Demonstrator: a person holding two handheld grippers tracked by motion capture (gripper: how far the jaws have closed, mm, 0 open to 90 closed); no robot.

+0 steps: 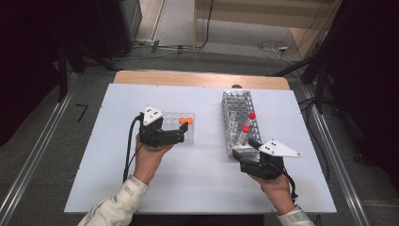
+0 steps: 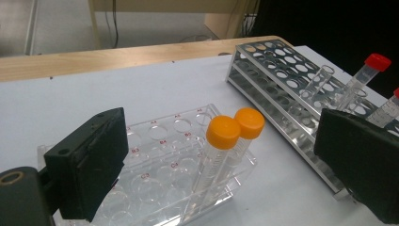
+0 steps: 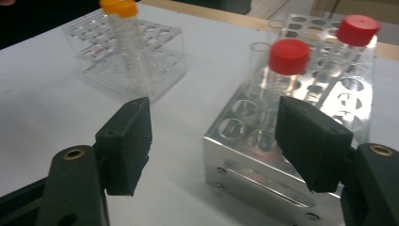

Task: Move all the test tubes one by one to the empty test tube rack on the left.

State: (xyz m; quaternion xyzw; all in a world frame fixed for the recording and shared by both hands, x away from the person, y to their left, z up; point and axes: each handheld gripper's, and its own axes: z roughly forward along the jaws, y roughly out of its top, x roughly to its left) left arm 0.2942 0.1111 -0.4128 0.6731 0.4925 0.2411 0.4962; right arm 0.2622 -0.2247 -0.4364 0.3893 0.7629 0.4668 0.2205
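Observation:
Two orange-capped tubes (image 1: 186,121) (image 2: 230,141) (image 3: 123,28) stand in a clear plastic rack (image 1: 181,126) (image 2: 164,165) (image 3: 127,52). Two red-capped tubes (image 1: 249,121) (image 3: 288,61) and an uncapped glass tube (image 2: 316,84) stand in a metal rack (image 1: 239,120) (image 2: 282,80) (image 3: 301,122). My left gripper (image 1: 181,134) (image 2: 221,169) is open, its jaws on either side of the clear rack's near end. My right gripper (image 1: 244,150) (image 3: 211,141) is open at the metal rack's near end, holding nothing.
The white table top (image 1: 202,179) has free room in front of both racks. A wooden edge (image 1: 197,77) runs along its far side. Cables (image 1: 277,47) lie on the floor beyond, and dark stands rise at both sides.

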